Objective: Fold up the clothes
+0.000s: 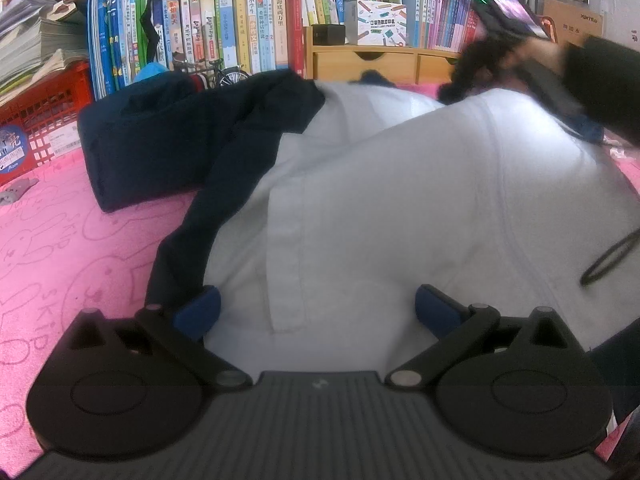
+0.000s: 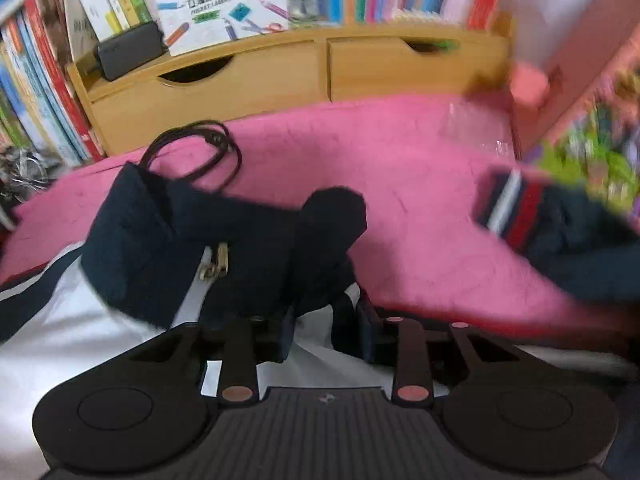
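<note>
The jacket [image 1: 400,184] looked like smooth white cloth with matt navy trim, zipper pull [image 2: 218,266] was shiny brass-ish metal. Pink bedspread [image 1: 60,248] was soft, embossed fabric. Drawer unit [image 2: 280,76] was plain matt wood.

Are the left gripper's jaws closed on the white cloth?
No, the left gripper stands wide open over the white cloth, its pads apart.

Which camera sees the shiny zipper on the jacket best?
The right wrist view: the gold zipper pull lies unhidden on the navy collar, just ahead of the claw. The left wrist view shows the jacket's white body, but no zipper.
</note>
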Tool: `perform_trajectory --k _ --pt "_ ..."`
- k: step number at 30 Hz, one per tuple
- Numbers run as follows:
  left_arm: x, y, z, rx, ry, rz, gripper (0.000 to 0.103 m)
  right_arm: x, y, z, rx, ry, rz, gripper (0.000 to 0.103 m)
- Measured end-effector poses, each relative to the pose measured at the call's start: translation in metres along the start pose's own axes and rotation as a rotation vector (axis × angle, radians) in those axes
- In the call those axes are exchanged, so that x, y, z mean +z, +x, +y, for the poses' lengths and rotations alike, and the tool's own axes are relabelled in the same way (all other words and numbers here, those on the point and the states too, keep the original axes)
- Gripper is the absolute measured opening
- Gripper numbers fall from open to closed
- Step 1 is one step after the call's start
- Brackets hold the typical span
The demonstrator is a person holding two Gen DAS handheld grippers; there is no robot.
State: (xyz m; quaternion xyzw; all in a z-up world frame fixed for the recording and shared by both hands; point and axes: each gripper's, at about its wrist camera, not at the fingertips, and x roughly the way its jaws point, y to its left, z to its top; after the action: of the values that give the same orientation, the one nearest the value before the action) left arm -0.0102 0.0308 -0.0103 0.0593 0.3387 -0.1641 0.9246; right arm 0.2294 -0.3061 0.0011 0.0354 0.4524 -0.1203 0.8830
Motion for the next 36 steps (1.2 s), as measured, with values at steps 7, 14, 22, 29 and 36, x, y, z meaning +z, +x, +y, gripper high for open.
perform_trajectory --k 7,14,22,29,36 --pt "0.0 0.001 0.0 0.0 0.0 -0.006 0.103 0.029 -0.07 0.052 -0.117 -0.062 -0.561 0.025" --pt "-0.011 -0.028 0.007 0.055 0.029 -0.057 0.103 -0.014 -0.111 0.201 0.553 -0.434 -0.247 0.092" --pt "-0.044 -0.094 0.086 0.061 -0.122 -0.121 0.103 -0.054 -0.09 0.382 0.481 -0.303 -0.002 0.085" --pt "-0.061 -0.106 0.124 0.214 -0.195 -0.122 0.103 -0.108 -0.158 0.426 0.955 -0.745 -0.101 0.08" --pt "-0.071 -0.097 0.131 0.19 -0.268 -0.125 0.103 -0.048 -0.132 0.343 0.725 -0.301 -0.09 0.088"
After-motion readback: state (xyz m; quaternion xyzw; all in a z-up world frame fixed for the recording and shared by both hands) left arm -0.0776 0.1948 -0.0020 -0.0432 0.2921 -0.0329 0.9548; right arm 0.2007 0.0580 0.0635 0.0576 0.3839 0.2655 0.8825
